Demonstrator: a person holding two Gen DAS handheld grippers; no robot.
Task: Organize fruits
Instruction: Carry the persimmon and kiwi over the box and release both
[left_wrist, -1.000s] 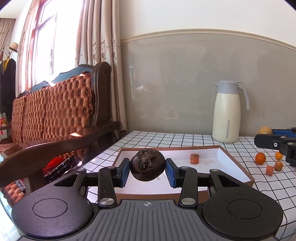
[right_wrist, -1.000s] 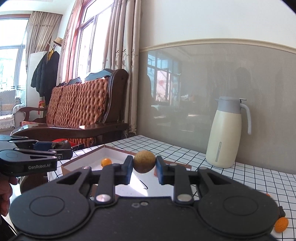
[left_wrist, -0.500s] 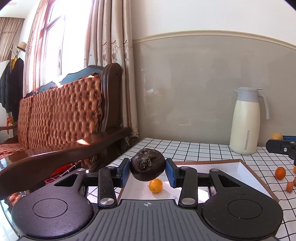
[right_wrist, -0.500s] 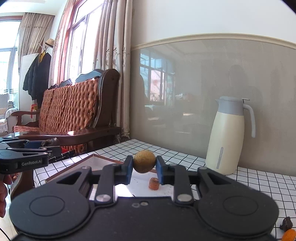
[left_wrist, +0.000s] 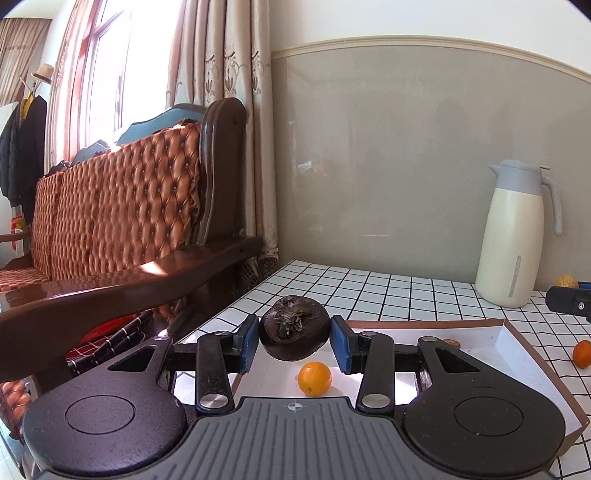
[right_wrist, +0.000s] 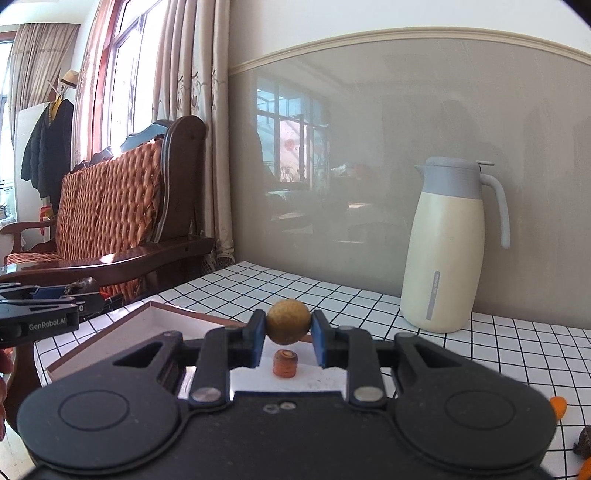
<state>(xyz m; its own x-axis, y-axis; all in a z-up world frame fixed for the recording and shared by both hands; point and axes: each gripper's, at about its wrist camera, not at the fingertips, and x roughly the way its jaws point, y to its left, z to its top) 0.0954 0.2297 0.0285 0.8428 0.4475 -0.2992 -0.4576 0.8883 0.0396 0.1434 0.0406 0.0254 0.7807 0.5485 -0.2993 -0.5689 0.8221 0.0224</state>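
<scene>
Above the white tray on the checked counter, left tongs clamp a dark, wrinkled fruit, likely soft; right tongs pinch a small, firm-looking brown fruit across its middle.

Two kumquats, one jug.

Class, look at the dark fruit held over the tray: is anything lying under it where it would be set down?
Yes. A small orange fruit lies on the tray floor just below and in front of the dark fruit in the left hand-held gripper.
</scene>
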